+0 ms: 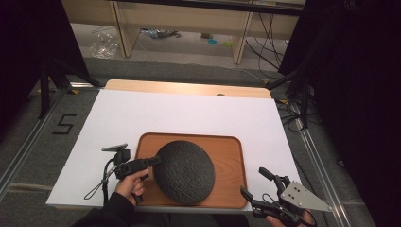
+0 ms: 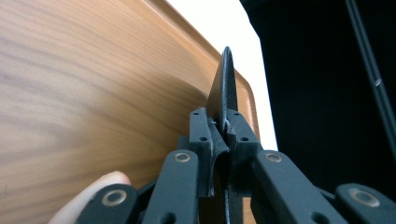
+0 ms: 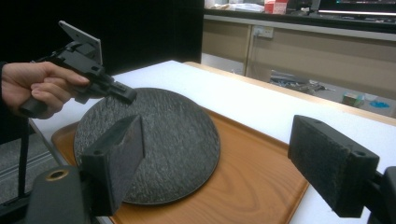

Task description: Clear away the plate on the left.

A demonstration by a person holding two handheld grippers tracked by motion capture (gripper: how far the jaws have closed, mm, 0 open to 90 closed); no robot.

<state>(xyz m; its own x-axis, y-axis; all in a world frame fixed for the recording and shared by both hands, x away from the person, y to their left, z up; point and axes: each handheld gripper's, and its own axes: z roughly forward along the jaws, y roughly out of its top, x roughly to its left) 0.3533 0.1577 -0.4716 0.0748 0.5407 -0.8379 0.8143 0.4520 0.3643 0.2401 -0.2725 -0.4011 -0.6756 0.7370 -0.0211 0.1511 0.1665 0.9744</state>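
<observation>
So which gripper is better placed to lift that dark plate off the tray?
Left. The left gripper is already clamped on the rim of the dark plate, which lies on the wooden tray. The right gripper is open, off the tray's near right corner, holding nothing.

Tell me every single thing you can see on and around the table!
Round black textured plate: one, black, on the tray, its left edge pinched.
Rectangular brown wooden tray: one, brown, near edge of the sheet.
White sheet: one, white, covering the tabletop.
Light wooden table: one, tan, far edge showing past the sheet.
Black number 5 marking: one, floor at left.
Left hand-held gripper: one, black, shut on the plate rim.
Right hand-held gripper: one, black, open, beside the tray's right corner.
</observation>
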